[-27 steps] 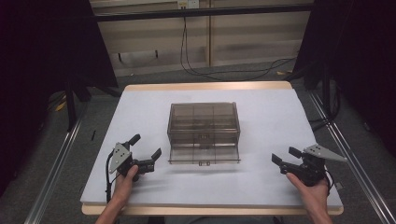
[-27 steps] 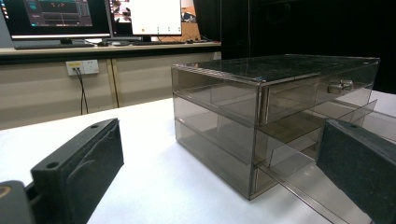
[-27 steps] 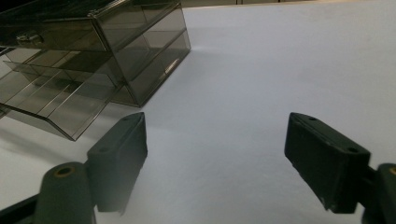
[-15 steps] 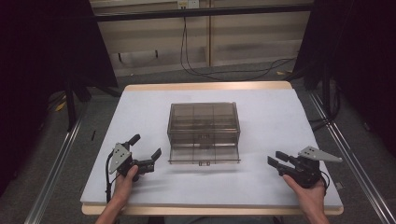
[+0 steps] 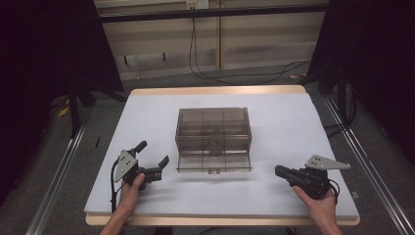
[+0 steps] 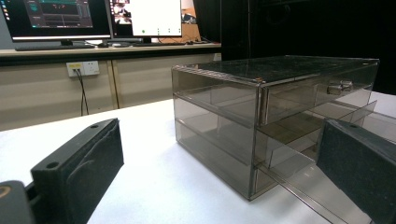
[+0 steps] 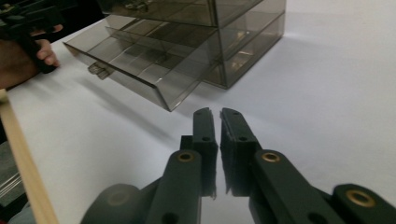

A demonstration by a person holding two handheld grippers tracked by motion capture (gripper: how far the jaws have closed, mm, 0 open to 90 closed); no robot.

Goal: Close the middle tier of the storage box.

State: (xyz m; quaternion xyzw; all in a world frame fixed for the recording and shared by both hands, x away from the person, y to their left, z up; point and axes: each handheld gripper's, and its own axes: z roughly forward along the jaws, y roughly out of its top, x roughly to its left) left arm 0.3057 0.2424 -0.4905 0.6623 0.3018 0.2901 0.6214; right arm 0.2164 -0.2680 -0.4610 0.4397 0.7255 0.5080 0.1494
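Observation:
A smoky see-through drawer box (image 5: 213, 128) stands in the middle of the white table. Its bottom drawer (image 5: 214, 164) is pulled out toward me, with a small handle at its front. At the left, my left gripper (image 5: 153, 152) is open, its jaws wide apart and empty, just left of the drawer's front corner. In the left gripper view the box (image 6: 266, 107) stands close ahead between the two spread jaws. At the right, my right gripper (image 5: 278, 170) lies low over the table with its jaws together, empty, pointing at the drawer (image 7: 140, 70) from a short way off.
The table (image 5: 293, 122) has a wooden rim along its near edge. Metal rails (image 5: 58, 171) run along both sides on the floor, and cables (image 5: 210, 73) lie behind the table. Monitors (image 6: 93, 18) stand on a desk beyond the box.
The right gripper's jaws stood apart before and are now together. It has also sunk a little and points more to the left. The left gripper and the box have not moved.

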